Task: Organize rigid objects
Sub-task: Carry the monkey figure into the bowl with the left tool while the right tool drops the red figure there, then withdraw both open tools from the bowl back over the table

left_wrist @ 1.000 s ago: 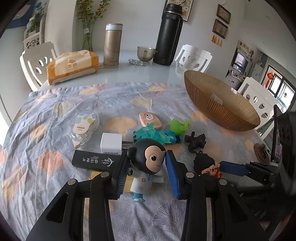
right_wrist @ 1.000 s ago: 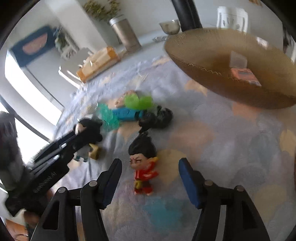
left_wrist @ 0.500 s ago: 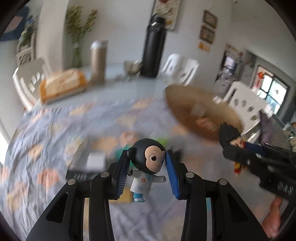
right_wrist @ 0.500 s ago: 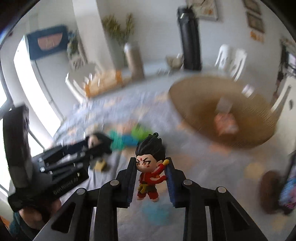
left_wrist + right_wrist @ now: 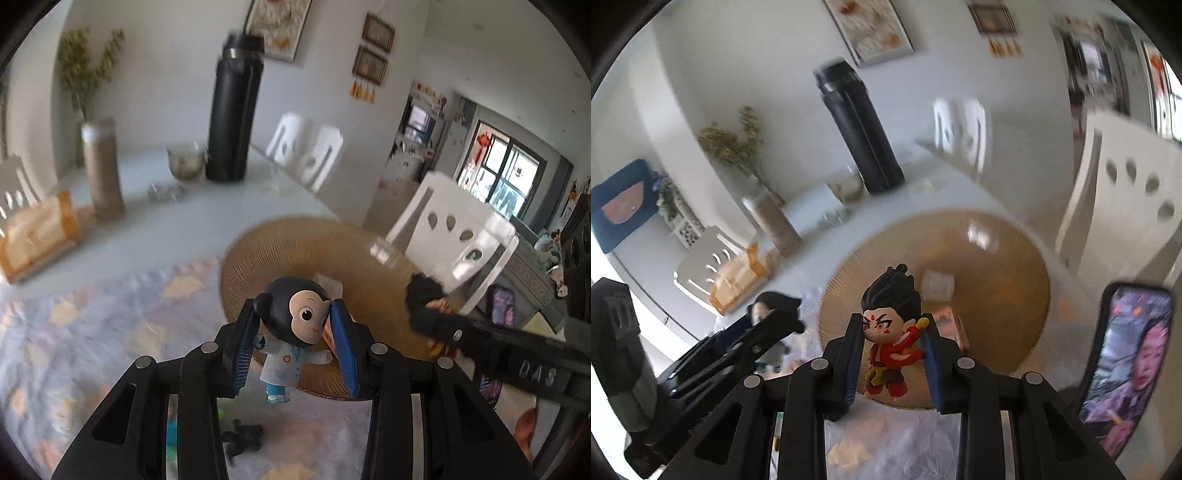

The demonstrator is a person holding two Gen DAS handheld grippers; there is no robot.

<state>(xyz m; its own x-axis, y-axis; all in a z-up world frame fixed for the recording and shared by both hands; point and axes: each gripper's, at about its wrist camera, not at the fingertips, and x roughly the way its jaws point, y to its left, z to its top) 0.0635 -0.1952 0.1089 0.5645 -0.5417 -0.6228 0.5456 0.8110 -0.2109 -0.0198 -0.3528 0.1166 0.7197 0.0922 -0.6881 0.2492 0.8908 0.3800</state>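
My left gripper (image 5: 293, 341) is shut on a monkey figurine (image 5: 295, 325) in a white coat, held upright by its black head above the near rim of the amber ribbed bowl (image 5: 295, 251). Between the pads of my right gripper (image 5: 892, 350) sits a red-clad figurine with black spiky hair (image 5: 890, 332), gripped and lifted over the bowl (image 5: 997, 266). Inside the bowl lie a white box (image 5: 938, 284) and a pink item (image 5: 947, 323). The right gripper with its figurine (image 5: 428, 299) also shows at the right of the left wrist view, and the left gripper (image 5: 768, 325) at the left of the right wrist view.
A black toy (image 5: 243, 437) and a blue-green toy (image 5: 170, 432) lie on the patterned cloth (image 5: 92, 350) below. A tall black flask (image 5: 231, 110), beige tumbler (image 5: 101, 168), metal cup (image 5: 186, 164) and tissue pack (image 5: 35, 236) stand at the back. A lit phone (image 5: 1126, 369) leans right. White chairs (image 5: 454, 236) surround the table.
The right gripper closed on the red figurine and lifted it. Both grippers rose off the cloth and swung right toward the bowl, each carrying its figurine.
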